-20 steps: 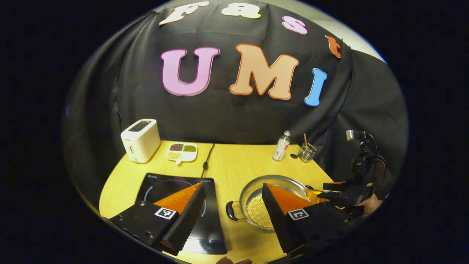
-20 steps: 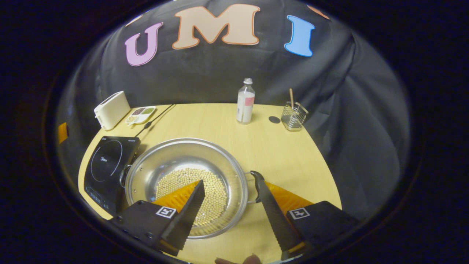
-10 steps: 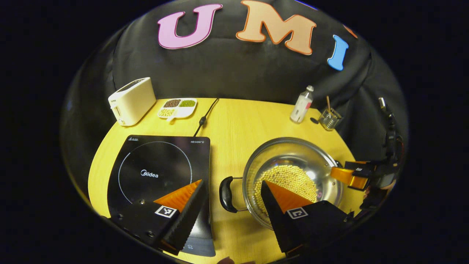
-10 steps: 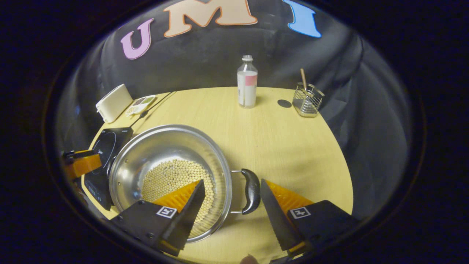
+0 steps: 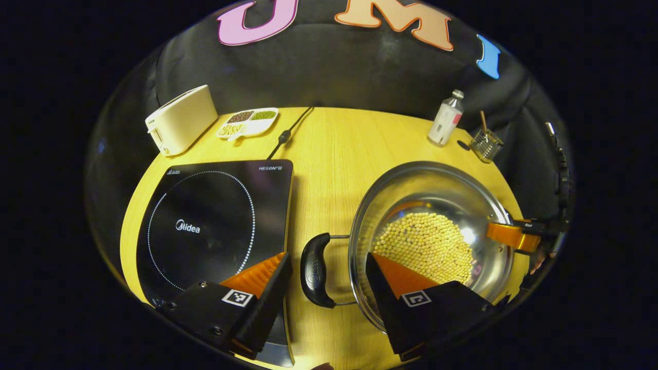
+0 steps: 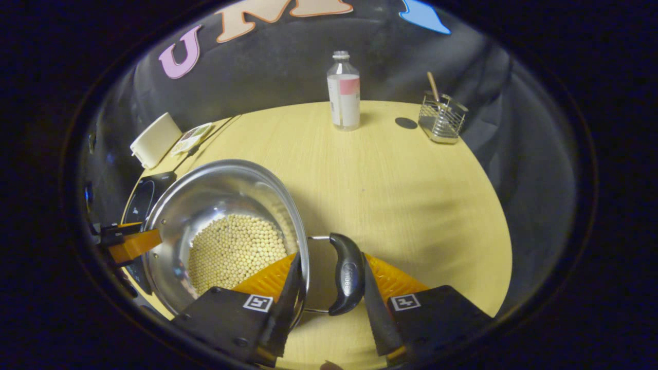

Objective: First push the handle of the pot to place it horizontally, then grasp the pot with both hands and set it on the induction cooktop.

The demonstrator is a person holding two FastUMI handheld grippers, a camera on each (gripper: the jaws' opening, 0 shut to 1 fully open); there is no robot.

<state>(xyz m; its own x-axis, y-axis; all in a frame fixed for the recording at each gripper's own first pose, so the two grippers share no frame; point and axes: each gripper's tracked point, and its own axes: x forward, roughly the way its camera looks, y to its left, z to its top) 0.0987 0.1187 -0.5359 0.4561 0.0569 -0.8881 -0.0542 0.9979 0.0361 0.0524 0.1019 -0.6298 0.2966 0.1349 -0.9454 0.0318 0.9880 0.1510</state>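
A steel pot [image 5: 411,190] holding yellow beans [image 5: 424,246] stands on the wooden table, right of the black induction cooktop [image 5: 195,226]. Its black left handle [image 5: 314,270] lies between the fingers of my left gripper [image 5: 327,262], which is open and not touching it. In the right gripper view the pot [image 6: 205,198] is at the left. Its right handle [image 6: 347,272] sits inside my right gripper [image 6: 331,259]. The jaws are narrow: one finger lies against the handle's outer side, the other at the pot's rim. The left gripper [image 6: 128,242] shows at the pot's far side.
A white toaster [image 5: 181,119], a divided dish of beans [image 5: 248,121] and the cooktop's cable [image 5: 285,136] lie at the table's back left. A bottle [image 6: 343,91] and a wire holder [image 6: 442,117] with a stick stand at the back right.
Both grippers have come down and closer to the pot, each with a handle now between its fingers. The right gripper's jaws have narrowed around the right handle.
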